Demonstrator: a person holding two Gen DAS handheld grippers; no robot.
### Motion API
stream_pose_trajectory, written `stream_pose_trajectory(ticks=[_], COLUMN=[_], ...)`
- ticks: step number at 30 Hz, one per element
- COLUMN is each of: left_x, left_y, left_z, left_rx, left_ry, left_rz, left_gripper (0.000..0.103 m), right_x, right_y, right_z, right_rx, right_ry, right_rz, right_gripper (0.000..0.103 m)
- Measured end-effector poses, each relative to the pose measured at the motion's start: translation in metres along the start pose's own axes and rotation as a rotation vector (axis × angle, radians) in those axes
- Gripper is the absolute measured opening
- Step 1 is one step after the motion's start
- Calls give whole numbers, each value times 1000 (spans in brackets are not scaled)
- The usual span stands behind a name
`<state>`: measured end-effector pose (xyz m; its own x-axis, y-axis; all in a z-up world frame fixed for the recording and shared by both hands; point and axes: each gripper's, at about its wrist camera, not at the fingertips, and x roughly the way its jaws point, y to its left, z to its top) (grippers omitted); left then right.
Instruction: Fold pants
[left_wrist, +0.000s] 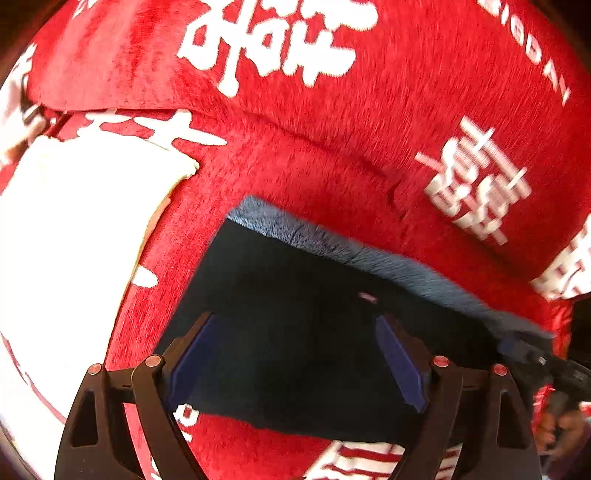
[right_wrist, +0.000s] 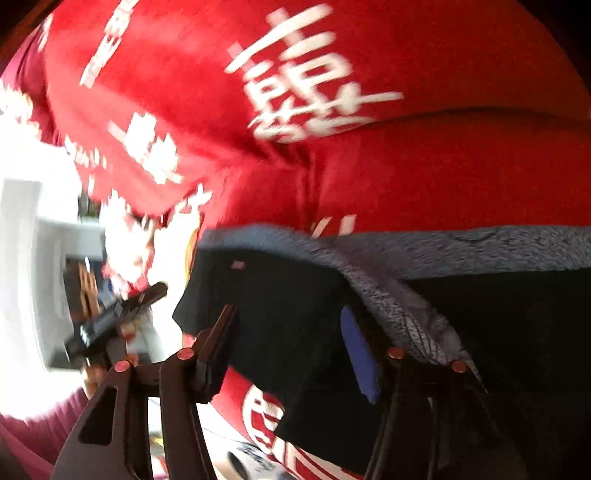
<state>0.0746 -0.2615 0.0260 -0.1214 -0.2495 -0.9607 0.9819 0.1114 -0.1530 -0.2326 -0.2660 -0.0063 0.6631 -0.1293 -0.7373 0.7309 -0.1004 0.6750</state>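
Lying on a red blanket (left_wrist: 332, 110) printed with white characters, the dark pants (left_wrist: 314, 350) filled the lower middle of the left wrist view, their fuzzy grey-blue lining (left_wrist: 369, 254) turned up along the far edge. The left claw (left_wrist: 295, 354) hung over the dark cloth with its two blue-padded fingers (left_wrist: 399, 365) spread wide, and nothing showed gripped between them. At the far right of that view, part of the other tool (left_wrist: 546, 362) reached the edge of the pants.

In the right wrist view, the pants (right_wrist: 288, 314) again lay over the red blanket (right_wrist: 424, 166), with the grey lining (right_wrist: 424, 251) folded over toward the camera. The right claw (right_wrist: 291, 332) stood well open, dark fabric lying between its fingers (right_wrist: 360, 354), though the blur made it unclear whether either pad touched the cloth. The left tool (right_wrist: 122, 310) showed at the left, near the corner of the pants. Beyond it, bright white shapes were too washed out to identify.
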Motion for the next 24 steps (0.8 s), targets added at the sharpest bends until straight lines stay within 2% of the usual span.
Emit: stream_pose_trajectory(ticks=[3, 5, 6, 7, 9, 11, 12, 14, 15, 17, 20, 24], left_x=[32, 54, 63, 66, 63, 52, 47, 34, 29, 22, 14, 9], left_y=[-10, -9, -8, -9, -12, -15, -17, -22, -26, -39, -67, -119], left_z=[3, 0, -2, -5, -9, -15, -19, -29, -36, -48, -67, -94], left_rx=[8, 3, 6, 22, 56, 85, 90, 91, 95, 120, 184, 332], left_ry=[18, 48, 60, 51, 54, 77, 80, 96, 107, 124, 148, 173], left_rz=[74, 145, 185, 194, 206, 215, 207, 174, 153, 120, 60, -68], left_gripper=[87, 87, 87, 87, 87, 87, 87, 87, 87, 87, 87, 87], right_x=[29, 40, 42, 40, 23, 4, -8, -35, -45, -68, -89, -122], right_y=[3, -1, -5, -11, -28, -39, -41, -41, -40, -45, -48, -64], right_z=[3, 10, 16, 20, 27, 26, 22, 12, 6, -14, -44, -112], right_rx=[-67, -88, -109, -111, -7, 63, 67, 65, 73, 104, 152, 260], right_ry=[76, 81, 67, 54, 19, -24, -47, -93, -112, -136, -169, -237], right_rz=[-87, -120, -179, -202, -138, -112, -106, -107, -102, -94, -130, -144], right_gripper=[53, 50, 49, 42, 41, 44, 45, 57, 59, 60, 60, 60])
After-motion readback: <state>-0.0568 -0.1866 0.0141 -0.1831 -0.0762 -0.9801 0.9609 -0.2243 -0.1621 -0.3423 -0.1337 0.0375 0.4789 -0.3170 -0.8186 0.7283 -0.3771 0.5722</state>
